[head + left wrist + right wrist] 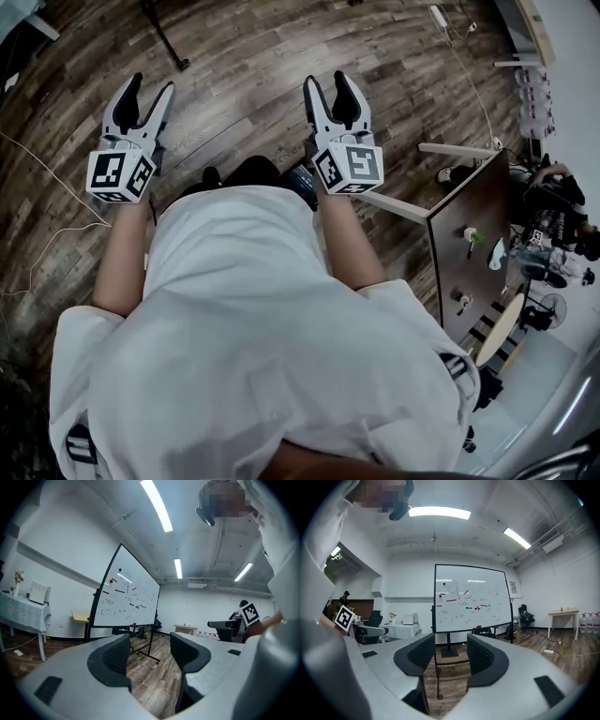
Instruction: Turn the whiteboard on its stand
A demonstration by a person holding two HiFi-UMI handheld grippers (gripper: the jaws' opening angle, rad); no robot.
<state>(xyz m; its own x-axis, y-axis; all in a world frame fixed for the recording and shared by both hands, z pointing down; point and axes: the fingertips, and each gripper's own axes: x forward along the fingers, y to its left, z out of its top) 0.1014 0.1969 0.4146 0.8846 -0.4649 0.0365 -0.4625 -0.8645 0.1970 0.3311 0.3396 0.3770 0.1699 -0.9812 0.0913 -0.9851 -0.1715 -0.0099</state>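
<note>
The whiteboard (471, 598) stands upright on its black wheeled stand (449, 651), some way ahead, facing me with red and black marks on it. In the left gripper view the whiteboard (126, 597) shows at an angle, to the left of the jaws. My left gripper (150, 86) and right gripper (326, 84) are held level in front of the person's white shirt, over the wooden floor. The left gripper (150, 653) is open with only floor between its pads. Likewise open and empty is the right gripper (451, 656). Neither touches the board.
A dark brown table (469, 234) with small items stands at the right, with people (558, 211) beyond it. A white cable (47, 169) runs over the floor at the left. A cloth-covered table (23, 611) stands by the left wall, a small table (562, 616) at the right.
</note>
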